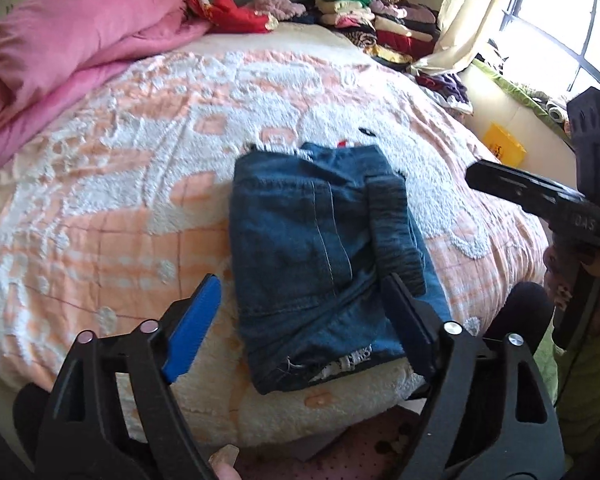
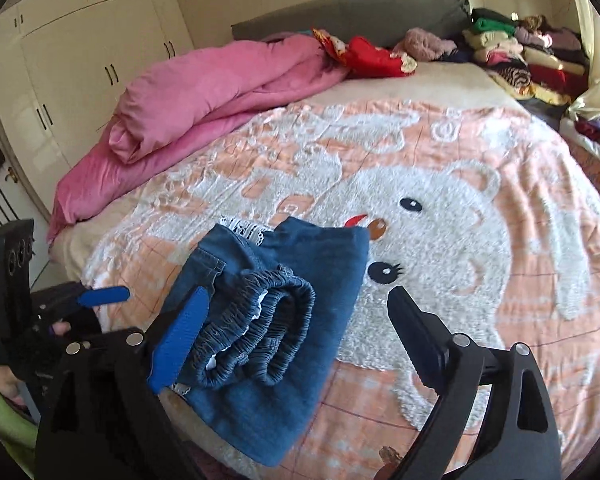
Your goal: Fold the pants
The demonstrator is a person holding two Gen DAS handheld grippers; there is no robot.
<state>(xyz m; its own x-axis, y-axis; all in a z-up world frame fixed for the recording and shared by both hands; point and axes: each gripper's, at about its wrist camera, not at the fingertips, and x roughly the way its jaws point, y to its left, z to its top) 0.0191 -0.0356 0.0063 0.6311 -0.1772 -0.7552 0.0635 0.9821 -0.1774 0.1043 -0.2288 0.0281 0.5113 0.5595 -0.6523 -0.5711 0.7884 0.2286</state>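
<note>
The blue denim pants lie folded into a compact bundle on the peach and white bear blanket, close to the bed's near edge. Their gathered elastic waistband curls on top, and frayed hems show at both ends. My left gripper hovers open over the near end of the bundle, one finger on each side and neither pad pressing. My right gripper is open too, with its blue pad beside the waistband and the other finger out over the blanket. Each gripper also shows in the other's view: right gripper, left gripper.
A pink duvet is heaped along the far left of the bed. Red cloth and stacks of folded clothes sit by the grey headboard. Cream wardrobes stand to the left; a window and curtain are on the right.
</note>
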